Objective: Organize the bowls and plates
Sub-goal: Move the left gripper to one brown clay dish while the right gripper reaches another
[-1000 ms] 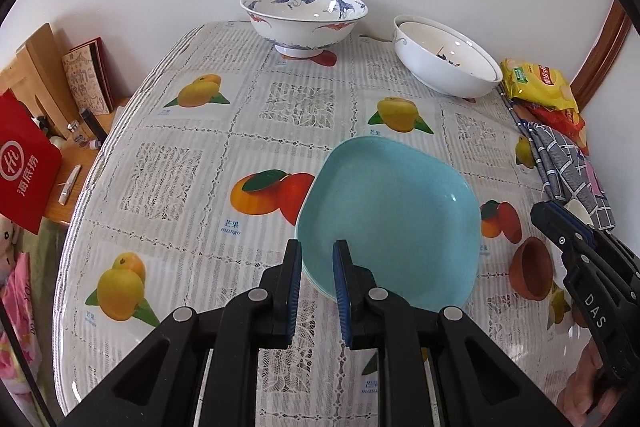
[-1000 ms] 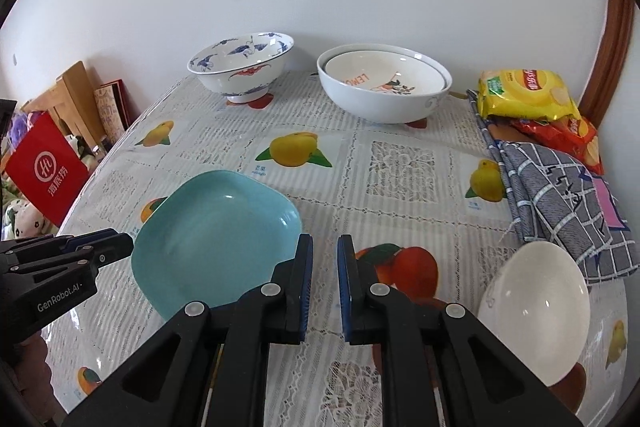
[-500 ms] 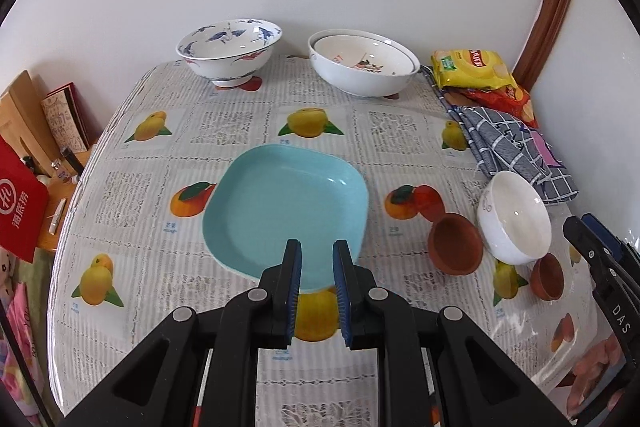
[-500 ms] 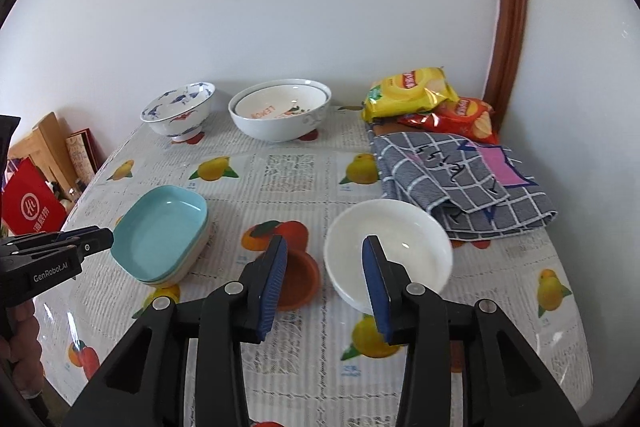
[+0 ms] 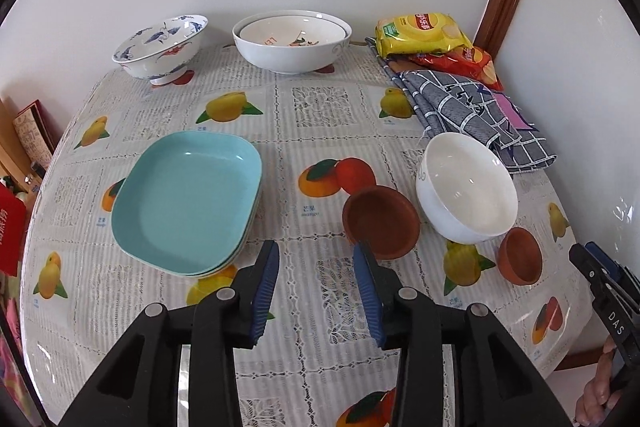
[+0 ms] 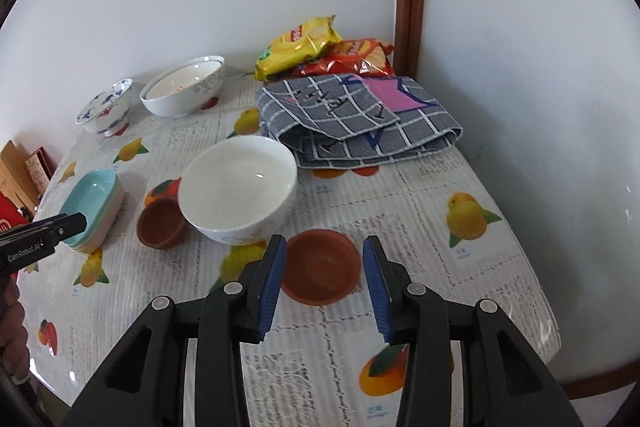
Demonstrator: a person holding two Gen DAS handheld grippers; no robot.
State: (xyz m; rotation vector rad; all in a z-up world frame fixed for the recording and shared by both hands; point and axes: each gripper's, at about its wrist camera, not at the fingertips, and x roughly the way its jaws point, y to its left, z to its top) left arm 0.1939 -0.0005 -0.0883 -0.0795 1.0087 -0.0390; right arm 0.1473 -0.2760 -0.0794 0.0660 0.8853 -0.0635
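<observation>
We see the stack of turquoise rectangular plates (image 5: 186,201) resting on the left part of the fruit-print tablecloth (image 5: 320,107), with a paler plate edge showing beneath the top one. To its right sit a larger terracotta bowl (image 5: 380,223) and a plain white bowl (image 5: 466,187), which appear to touch at their rims, and just beyond the white bowl a smaller terracotta bowl (image 5: 520,255). Our left gripper (image 5: 316,285) hovers above the cloth between the plates and the larger terracotta bowl, its jaws spread wide and holding nothing. Our right gripper (image 6: 324,281) hangs over the smaller terracotta bowl (image 6: 322,267), jaws wide apart on either side of it; we cannot tell whether the pads touch the rim. Against the back wall stand a blue-and-white footed bowl (image 5: 162,47) and a large white bowl (image 5: 292,43) with a second bowl nested inside. A folded grey checked cloth (image 5: 472,107) lies at the right edge, near the white bowl, with a yellow chip bag (image 5: 420,33) and a red chip bag (image 5: 464,63) behind it.
</observation>
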